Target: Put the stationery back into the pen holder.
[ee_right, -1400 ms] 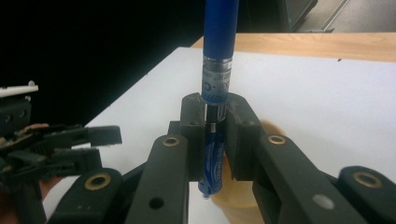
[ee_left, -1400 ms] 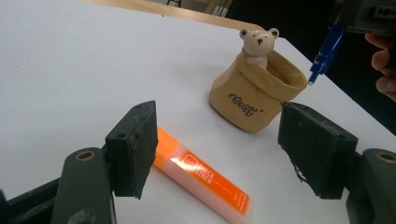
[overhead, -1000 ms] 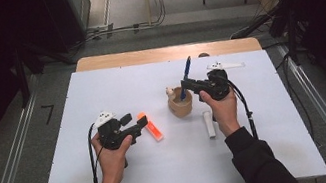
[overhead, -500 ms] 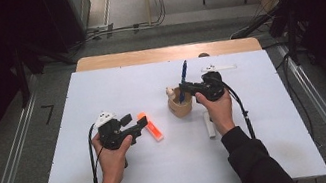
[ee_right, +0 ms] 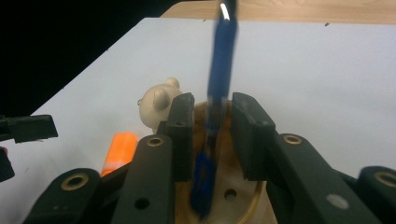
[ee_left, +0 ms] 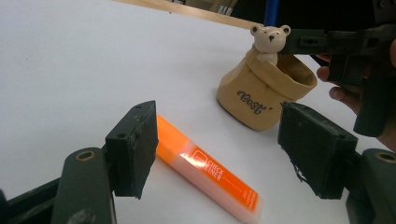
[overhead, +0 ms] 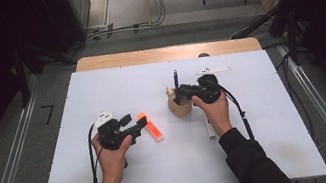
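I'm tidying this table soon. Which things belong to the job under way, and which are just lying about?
In the job:
- blue pen, between the right gripper jaws
- tan bear cup

Lying about:
- orange highlighter
- white marker
- white strip

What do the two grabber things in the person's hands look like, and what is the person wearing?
Both are black. The left gripper has a white block on top and chunky square jaws on bars with round holes. The right gripper looks the same, with a black cable trailing back past the wrist. The sleeves are black and long.
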A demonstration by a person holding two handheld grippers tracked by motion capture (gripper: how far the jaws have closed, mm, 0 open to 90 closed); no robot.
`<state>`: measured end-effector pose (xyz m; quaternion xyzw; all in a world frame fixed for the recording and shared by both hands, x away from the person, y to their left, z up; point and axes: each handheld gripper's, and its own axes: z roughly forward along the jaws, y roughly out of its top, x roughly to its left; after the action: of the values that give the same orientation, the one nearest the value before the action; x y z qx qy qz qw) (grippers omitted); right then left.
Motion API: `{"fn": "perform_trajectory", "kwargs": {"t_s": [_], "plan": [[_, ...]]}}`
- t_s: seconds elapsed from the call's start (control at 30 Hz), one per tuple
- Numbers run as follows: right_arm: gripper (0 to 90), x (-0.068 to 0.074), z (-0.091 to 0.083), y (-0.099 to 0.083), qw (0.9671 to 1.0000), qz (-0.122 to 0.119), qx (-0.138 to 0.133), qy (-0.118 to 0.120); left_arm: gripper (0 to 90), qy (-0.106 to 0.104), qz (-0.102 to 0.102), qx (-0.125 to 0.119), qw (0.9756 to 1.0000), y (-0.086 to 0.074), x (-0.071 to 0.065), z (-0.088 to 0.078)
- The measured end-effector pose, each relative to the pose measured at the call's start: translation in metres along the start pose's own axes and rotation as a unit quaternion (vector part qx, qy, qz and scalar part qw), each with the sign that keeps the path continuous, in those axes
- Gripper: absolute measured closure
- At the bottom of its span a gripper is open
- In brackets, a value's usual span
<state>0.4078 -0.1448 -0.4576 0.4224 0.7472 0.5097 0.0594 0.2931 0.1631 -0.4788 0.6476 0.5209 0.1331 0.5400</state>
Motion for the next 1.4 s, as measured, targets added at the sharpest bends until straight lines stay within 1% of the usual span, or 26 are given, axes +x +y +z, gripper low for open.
{"fn": "perform_trajectory", "kwargs": {"t_s": [0.13, 0.33, 0.4, 0.5, 0.6, 0.63, 0.7, 0.8, 0.93, 1.0, 1.1, 1.4], "plan": [[60.9, 0.001, -0.004, 0.001, 1.0000, -0.002, -0.005, -0.003, 29.5, 0.000, 0.000, 0.000, 1.0000, 0.000, 0.000, 0.000], [49.1, 0.003, -0.011, 0.000, 0.9999, -0.006, -0.008, -0.008, 29.5, 0.000, 0.000, 0.002, 1.0000, 0.000, 0.000, 0.000], [44.2, 0.004, -0.013, 0.000, 0.9998, -0.010, -0.007, -0.014, 29.5, 0.000, -0.001, 0.001, 1.0000, -0.001, -0.001, 0.001], [39.4, 0.006, -0.019, 0.000, 0.9996, -0.013, -0.013, -0.019, 29.5, 0.000, 0.000, 0.001, 1.0000, -0.001, -0.001, 0.000], [29.8, 0.008, -0.024, -0.001, 0.9992, -0.018, -0.018, -0.030, 29.5, 0.001, 0.000, 0.001, 1.0000, 0.000, 0.000, 0.000], [26.9, 0.008, -0.025, -0.002, 0.9991, -0.017, -0.019, -0.034, 29.4, 0.002, 0.000, 0.001, 1.0000, 0.000, 0.000, 0.000], [23.9, 0.009, -0.028, -0.005, 0.9990, -0.014, -0.019, -0.037, 29.4, 0.003, 0.001, 0.001, 1.0000, 0.000, -0.001, 0.000], [22.1, 0.008, -0.032, -0.011, 0.9988, -0.018, -0.014, -0.045, 29.4, 0.003, 0.001, 0.001, 1.0000, -0.001, -0.001, 0.000], [22.2, 0.008, -0.038, -0.019, 0.9985, -0.019, -0.008, -0.051, 29.4, 0.003, 0.000, 0.000, 1.0000, -0.001, -0.001, 0.000], [22.2, 0.007, -0.041, -0.023, 0.9981, -0.025, -0.005, -0.057, 29.4, 0.003, 0.000, 0.001, 1.0000, -0.001, -0.001, 0.000], [22.2, 0.007, -0.046, -0.029, 0.9978, -0.023, -0.005, -0.062, 29.4, 0.003, 0.003, 0.003, 1.0000, -0.001, -0.001, 0.000], [22.5, 0.003, -0.061, -0.042, 0.9968, -0.022, -0.004, -0.076, 29.3, 0.004, 0.003, 0.004, 1.0000, -0.002, -0.001, 0.000]]}}
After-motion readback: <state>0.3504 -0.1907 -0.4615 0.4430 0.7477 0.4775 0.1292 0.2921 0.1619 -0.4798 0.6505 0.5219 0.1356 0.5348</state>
